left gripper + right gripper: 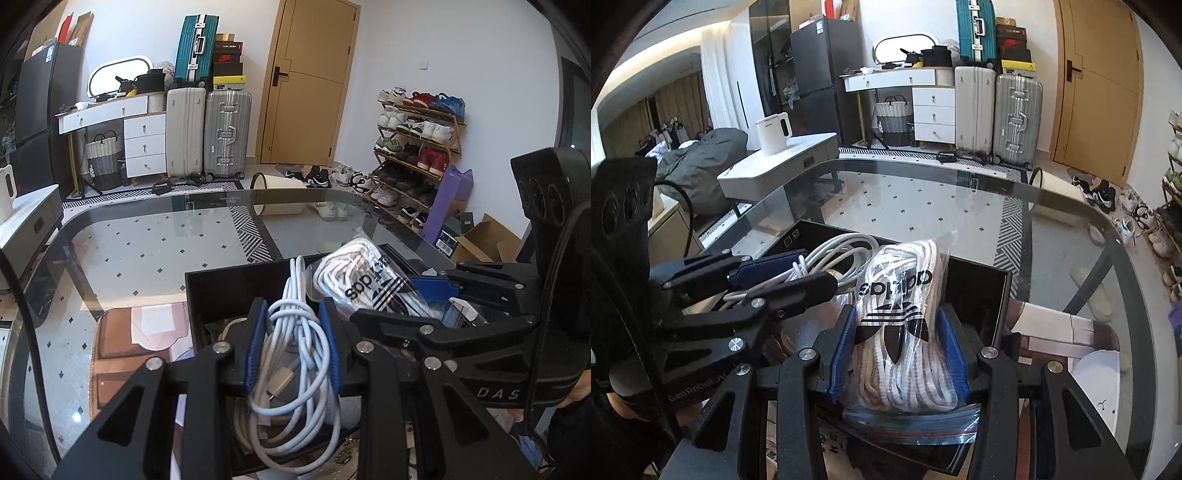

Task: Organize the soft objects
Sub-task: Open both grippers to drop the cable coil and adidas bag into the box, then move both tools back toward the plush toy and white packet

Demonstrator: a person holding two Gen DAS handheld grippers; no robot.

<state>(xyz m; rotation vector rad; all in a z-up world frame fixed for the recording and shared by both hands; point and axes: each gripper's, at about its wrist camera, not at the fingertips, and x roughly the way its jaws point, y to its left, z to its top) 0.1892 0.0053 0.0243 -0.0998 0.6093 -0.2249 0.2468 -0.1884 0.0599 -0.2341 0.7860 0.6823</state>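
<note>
So both grippers are sitting over the same black box (pixel 979 291), which is resting on the glass counter (pixel 923 192) near the edge closest to the cameras. The box is open on top and it's already holding a loose pile of white cord (pixel 838 247), coiling up along its far left side in the right wrist view.

The left gripper (pixel 293 343) is pinching a bundle of white charging cables (pixel 291 354) between its blue pads, jaws squeezed in tight on it, and the bundle is hanging over the box interior with a plug end dangling in the loops.

The right gripper (pixel 897 350) is clamping a clear zip bag (pixel 905 325) stuffed with white rope-like laces, adidas logo printed on the plastic. Its jaws are closed against both sides of the bag, and the bag is standing upright inside the box, just beside the cable bundle. The zip strip end is pointing back toward the camera.

Can't tell what's lying at the bottom of the box, too dark and cluttered.
</note>
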